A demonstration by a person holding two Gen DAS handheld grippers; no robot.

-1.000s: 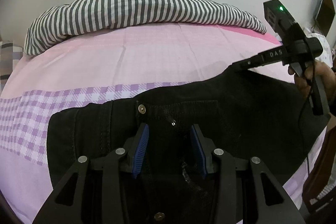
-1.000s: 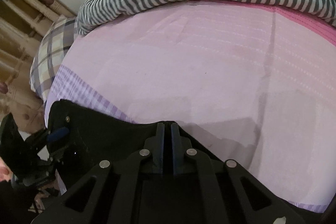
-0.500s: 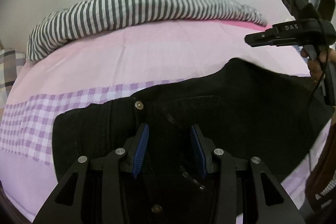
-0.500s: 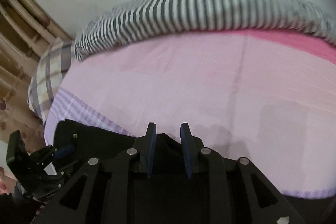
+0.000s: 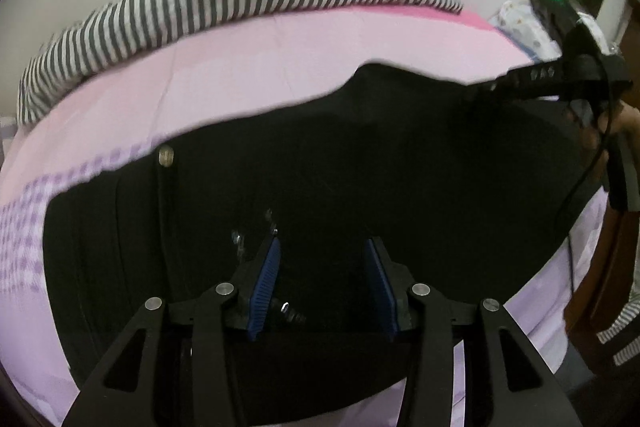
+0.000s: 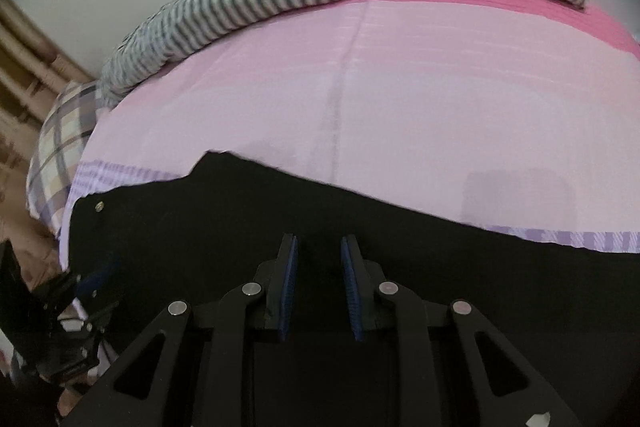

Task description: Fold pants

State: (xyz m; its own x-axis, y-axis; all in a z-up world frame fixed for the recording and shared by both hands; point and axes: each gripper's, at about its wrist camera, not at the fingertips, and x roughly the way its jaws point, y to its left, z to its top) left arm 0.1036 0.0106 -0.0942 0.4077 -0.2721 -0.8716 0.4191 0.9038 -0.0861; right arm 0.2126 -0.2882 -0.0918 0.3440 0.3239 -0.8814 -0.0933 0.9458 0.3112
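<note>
Black pants (image 5: 360,163) lie folded on the pink bed sheet, waistband button (image 5: 165,155) at the left. My left gripper (image 5: 322,259) is open just over the waist part, with nothing between its blue pads. My right gripper (image 6: 319,255) is open above the pants (image 6: 320,211) near their far edge, empty. The right gripper also shows in the left wrist view (image 5: 488,89) at the pants' right end. The left gripper shows in the right wrist view (image 6: 96,279) at the lower left.
A striped grey-white blanket (image 5: 224,3) lies rolled along the far edge of the bed by the wall. A plaid pillow (image 6: 60,147) sits at the left end. The pink sheet (image 6: 400,99) stretches beyond the pants. Brown furniture (image 5: 600,267) stands at the right.
My right gripper opened and let go of the pants' edge, lifted, then came back down over the cloth. The left gripper stayed open and drew back along the pants.
</note>
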